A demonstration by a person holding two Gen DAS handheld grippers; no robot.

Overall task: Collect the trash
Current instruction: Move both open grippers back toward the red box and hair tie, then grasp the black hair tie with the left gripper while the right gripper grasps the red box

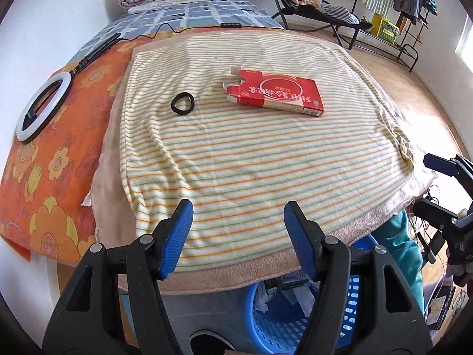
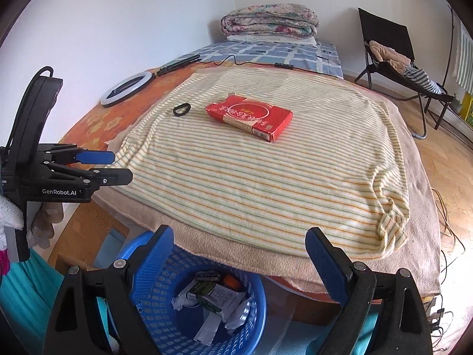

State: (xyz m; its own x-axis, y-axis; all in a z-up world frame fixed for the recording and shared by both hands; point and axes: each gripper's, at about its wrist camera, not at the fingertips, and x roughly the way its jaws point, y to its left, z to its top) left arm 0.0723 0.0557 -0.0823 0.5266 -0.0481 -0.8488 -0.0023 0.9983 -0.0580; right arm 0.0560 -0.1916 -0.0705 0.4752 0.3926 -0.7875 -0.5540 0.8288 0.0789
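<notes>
now both tools, left point(image 1: 238, 238) and right point(image 2: 239, 261), spread wide, empty, touching nothing.

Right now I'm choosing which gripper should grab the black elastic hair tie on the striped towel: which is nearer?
Left. The left gripper hovers at the towel's near edge, roughly below the black elastic hair tie; the right gripper sits farther right.

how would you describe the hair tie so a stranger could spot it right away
Find the striped towel spread over the bed. Near its far left part lies a flat red box; the hair tie is just left of it, apart, a small black loop, the only ring-shaped thing on the towel.
</notes>
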